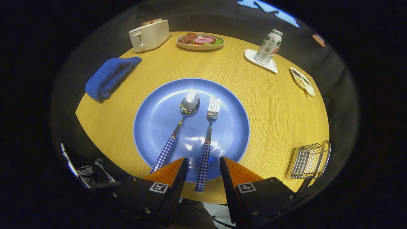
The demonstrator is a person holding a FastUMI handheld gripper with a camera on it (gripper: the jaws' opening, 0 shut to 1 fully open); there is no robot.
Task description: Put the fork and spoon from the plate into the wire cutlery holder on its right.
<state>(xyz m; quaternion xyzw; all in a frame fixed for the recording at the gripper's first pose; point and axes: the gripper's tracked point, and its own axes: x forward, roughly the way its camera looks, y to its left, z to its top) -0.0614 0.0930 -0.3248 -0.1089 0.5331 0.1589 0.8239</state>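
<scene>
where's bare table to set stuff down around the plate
Bare wood lies between the blue plate and the wire cutlery holder, and between the plate and the food dish. The far edge is crowded: toaster, bottle. The open gripper straddles the fork handle.

surface: round wooden table (270, 105), light grain
middle, toward near edge: blue plate (152, 127)
near right edge: wire cutlery holder (306, 160), well apart from the plate
left edge: folded blue towel (109, 76)
far left edge: white toaster (149, 35)
far edge: oval dish of food (200, 41)
far right: white coaster (252, 55) bearing a bottle (268, 47)
right edge: small dish (302, 81) with compartments
</scene>
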